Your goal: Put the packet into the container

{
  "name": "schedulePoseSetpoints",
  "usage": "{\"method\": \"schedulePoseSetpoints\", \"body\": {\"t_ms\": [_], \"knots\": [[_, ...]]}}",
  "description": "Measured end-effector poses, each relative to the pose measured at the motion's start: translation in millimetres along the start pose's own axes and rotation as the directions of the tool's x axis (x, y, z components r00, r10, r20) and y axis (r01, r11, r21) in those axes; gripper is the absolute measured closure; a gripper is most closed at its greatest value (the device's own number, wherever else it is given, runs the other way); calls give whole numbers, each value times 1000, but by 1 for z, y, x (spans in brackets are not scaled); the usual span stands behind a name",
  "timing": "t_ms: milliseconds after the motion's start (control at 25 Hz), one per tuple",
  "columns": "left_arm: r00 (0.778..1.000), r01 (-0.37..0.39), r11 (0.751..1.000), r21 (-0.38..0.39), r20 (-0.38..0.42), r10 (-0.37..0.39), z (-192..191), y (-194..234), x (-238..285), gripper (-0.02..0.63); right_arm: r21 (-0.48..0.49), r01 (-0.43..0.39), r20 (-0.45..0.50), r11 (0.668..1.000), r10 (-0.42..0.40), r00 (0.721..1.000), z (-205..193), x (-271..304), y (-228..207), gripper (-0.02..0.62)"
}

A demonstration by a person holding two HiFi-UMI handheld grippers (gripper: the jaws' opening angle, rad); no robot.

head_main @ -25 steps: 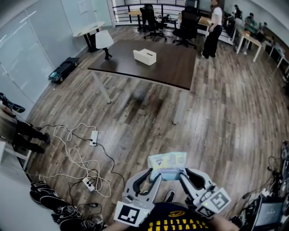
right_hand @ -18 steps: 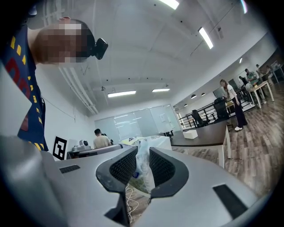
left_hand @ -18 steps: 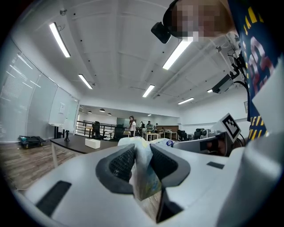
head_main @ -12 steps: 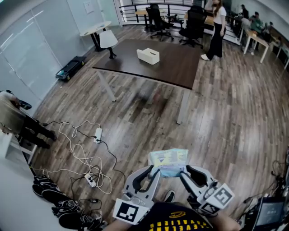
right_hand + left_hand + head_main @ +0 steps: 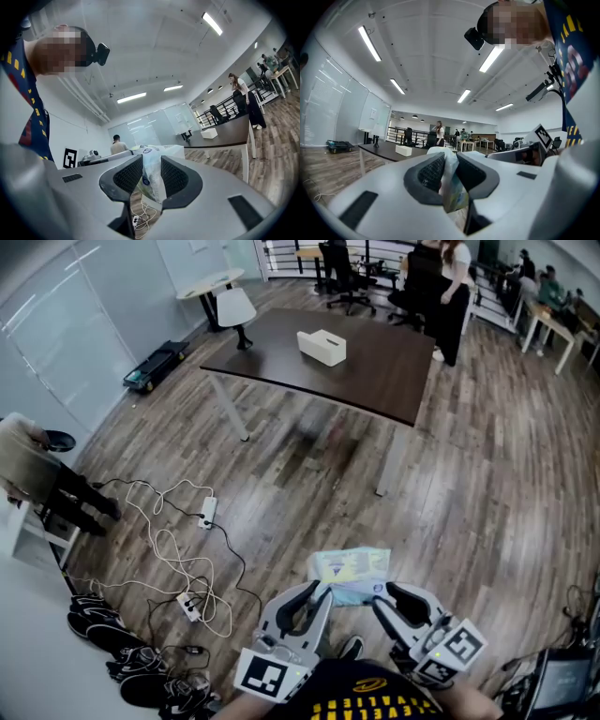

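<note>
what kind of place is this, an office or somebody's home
Most likely an open-plan office or lab: rolling office chairs and desks at the far end, glass partition walls along the left, and a long dark table on a wood floor strewn with cables and power strips.

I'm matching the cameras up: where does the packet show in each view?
Head view: packet, bottom centre.
Left gripper view: lower centre.
Right gripper view: lower centre.
Shared landmark: the white container on the dark table, far off in every view.
</note>
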State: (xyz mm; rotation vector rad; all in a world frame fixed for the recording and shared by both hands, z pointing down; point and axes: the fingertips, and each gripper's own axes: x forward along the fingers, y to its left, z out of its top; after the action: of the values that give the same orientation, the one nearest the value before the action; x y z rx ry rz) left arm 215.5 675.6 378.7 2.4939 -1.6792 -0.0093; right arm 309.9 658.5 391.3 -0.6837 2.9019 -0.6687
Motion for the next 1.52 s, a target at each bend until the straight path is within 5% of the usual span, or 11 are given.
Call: {"method": "schedulePoseSetpoints", "body": {"t_ms": [720, 1080, 1520], "knots": [[999, 54, 995, -81, 10, -53, 20, 194, 85, 529, -57, 85, -56, 995, -88, 995, 34, 198, -62, 494], [996, 78, 995, -66, 37, -76, 39, 252, 116, 529, -50, 92, -38, 994, -94, 995, 54, 257, -80, 494], [998, 34, 999, -43, 52, -31, 61, 305, 170, 535, 8, -7, 5, 1000, 7, 1000, 87, 317, -126, 494]]}}
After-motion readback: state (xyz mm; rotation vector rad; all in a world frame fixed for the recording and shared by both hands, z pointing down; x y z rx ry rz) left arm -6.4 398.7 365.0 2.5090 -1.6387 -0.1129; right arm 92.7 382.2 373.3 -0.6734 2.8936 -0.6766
